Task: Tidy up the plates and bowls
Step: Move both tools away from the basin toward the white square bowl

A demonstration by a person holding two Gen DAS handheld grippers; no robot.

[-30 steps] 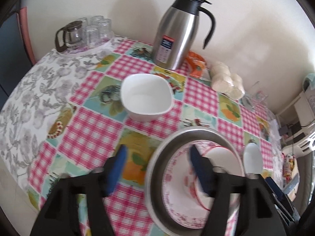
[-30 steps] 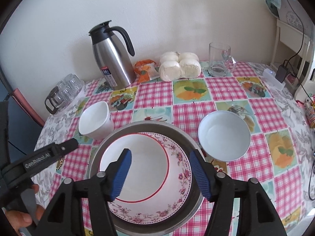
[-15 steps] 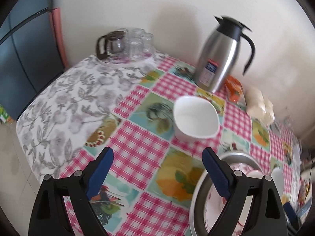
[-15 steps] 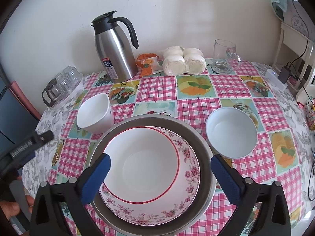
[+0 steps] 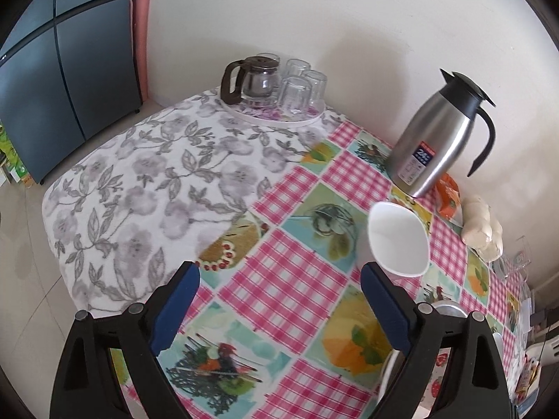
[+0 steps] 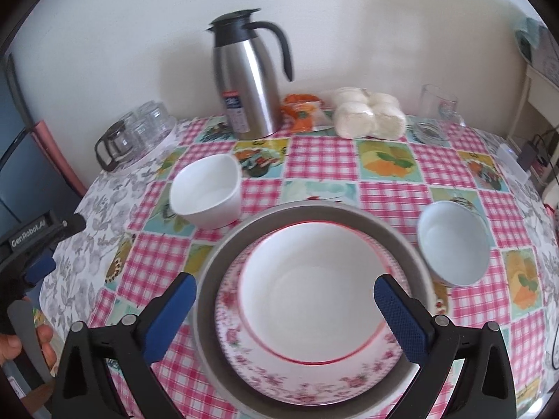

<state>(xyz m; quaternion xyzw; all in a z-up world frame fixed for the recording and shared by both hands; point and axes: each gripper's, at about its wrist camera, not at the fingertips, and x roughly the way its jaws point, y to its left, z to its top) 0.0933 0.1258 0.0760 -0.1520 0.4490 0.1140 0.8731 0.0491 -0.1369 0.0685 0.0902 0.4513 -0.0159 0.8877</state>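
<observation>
A: Where's the stack?
B: The red-rimmed bowl [image 6: 311,279] sits on a floral plate [image 6: 314,377] inside a metal pan [image 6: 216,262], under the right gripper [image 6: 284,309], jaws released, empty.
A: Around it?
B: Square white bowl [image 6: 206,192] left, round bowl [image 6: 454,242] right, thermos [image 6: 248,80] behind. The left gripper [image 5: 279,300] gapes over bare tablecloth [image 5: 279,279].

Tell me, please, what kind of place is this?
Probably a home dining corner: a table with a checked oilcloth, a steel thermos jug, a tray of glasses with a small coffee pot, and stacked dishes.
</observation>
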